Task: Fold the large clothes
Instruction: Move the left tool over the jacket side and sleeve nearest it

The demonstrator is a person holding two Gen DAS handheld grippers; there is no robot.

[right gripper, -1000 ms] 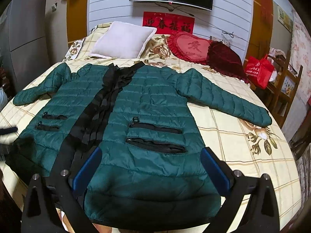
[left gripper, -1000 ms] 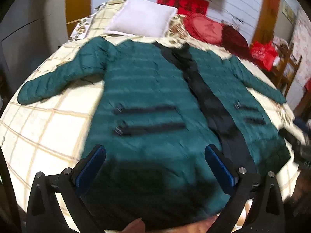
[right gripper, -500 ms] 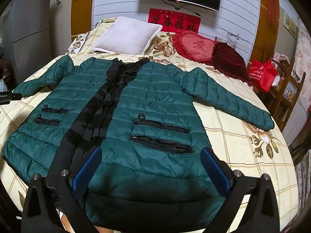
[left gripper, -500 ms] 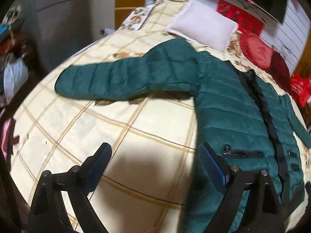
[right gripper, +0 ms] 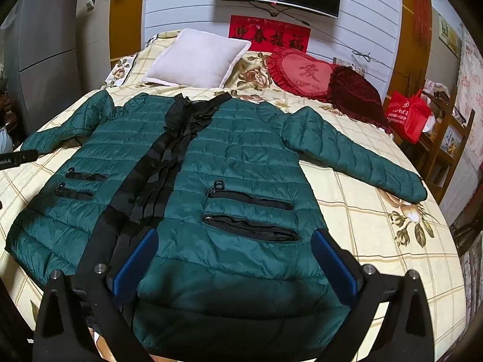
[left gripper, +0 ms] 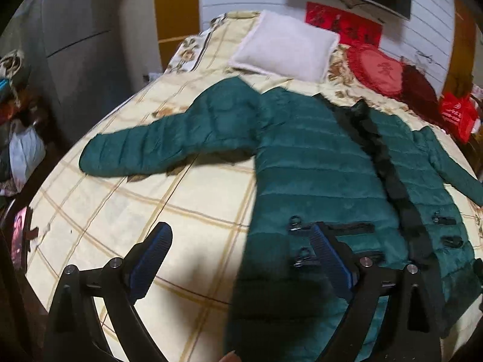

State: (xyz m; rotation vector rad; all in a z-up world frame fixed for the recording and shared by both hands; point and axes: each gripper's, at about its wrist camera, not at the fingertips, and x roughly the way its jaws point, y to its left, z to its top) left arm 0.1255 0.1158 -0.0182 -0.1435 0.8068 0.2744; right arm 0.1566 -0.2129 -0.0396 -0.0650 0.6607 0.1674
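A dark green quilted coat (right gripper: 235, 163) with a black front strip lies spread flat, front up, on the bed, both sleeves stretched out; it also shows in the left wrist view (left gripper: 317, 163). Its left sleeve (left gripper: 157, 147) reaches toward the bed's left edge. Its right sleeve (right gripper: 356, 154) reaches right. My left gripper (left gripper: 241, 250) is open and empty, above the coat's left hem side and the sheet. My right gripper (right gripper: 235, 259) is open and empty, above the coat's lower hem.
The bed has a cream checked sheet (right gripper: 377, 226). A white pillow (right gripper: 199, 57) and red heart cushions (right gripper: 305, 72) lie at the head. A red bag (right gripper: 407, 114) and wooden chair stand right. A grey cabinet (left gripper: 75, 45) and clutter stand left.
My left gripper swung left from the hem toward the left sleeve, then partly back toward the coat body. My right gripper moved slightly closer to the hem. Both stayed open.
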